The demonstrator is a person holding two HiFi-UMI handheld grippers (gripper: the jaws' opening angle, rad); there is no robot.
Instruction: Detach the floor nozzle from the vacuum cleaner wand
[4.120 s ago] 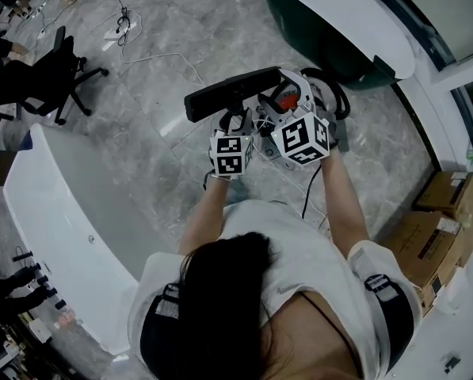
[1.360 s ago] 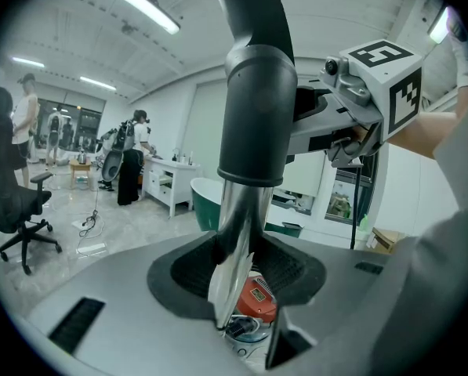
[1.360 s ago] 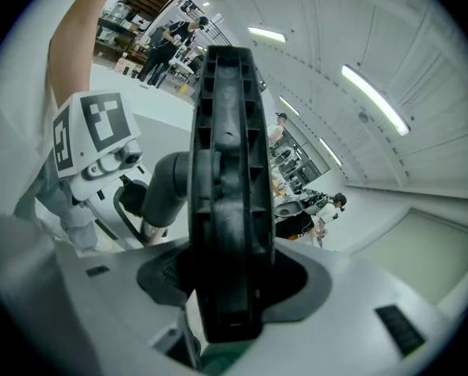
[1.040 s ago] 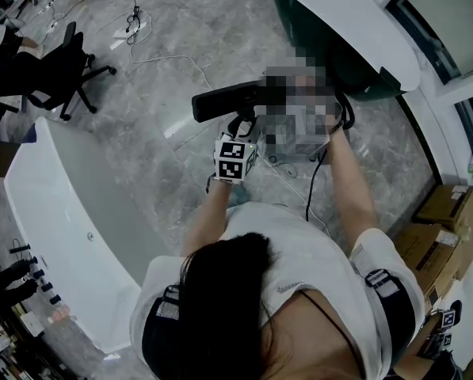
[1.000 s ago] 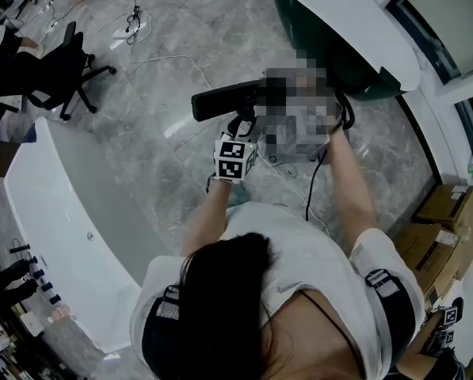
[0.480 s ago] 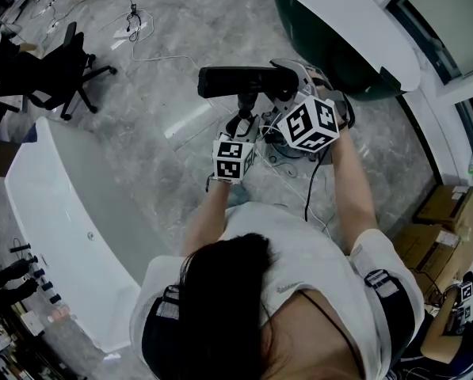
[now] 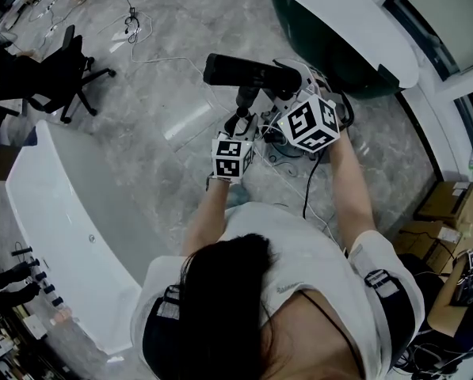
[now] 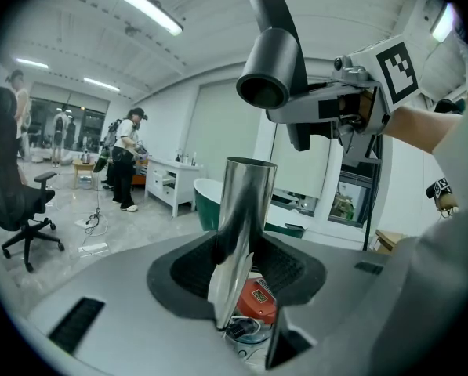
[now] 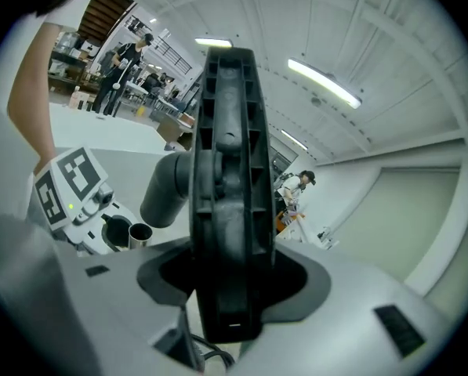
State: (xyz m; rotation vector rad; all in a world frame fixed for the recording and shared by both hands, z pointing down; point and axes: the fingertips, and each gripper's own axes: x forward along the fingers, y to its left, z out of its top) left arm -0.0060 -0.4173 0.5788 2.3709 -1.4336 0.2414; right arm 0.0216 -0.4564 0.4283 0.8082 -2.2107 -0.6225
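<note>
Presently the left gripper [image 8: 241,271] is clamped on the shiny steel wand [image 8: 246,198]. Just above the wand's open end, the right gripper [image 9: 230,282] clamps the black plastic floor nozzle [image 9: 226,155], already free. A slack hold would let the nozzle twist and drop.

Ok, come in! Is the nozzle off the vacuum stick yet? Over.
Left gripper shut on wand. Right gripper shut on floor nozzle. Nozzle off, held clear of wand's open end. Nothing between them.

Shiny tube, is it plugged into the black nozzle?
No, the shiny tube has a bare open top, and the nozzle hangs apart above it.
</note>
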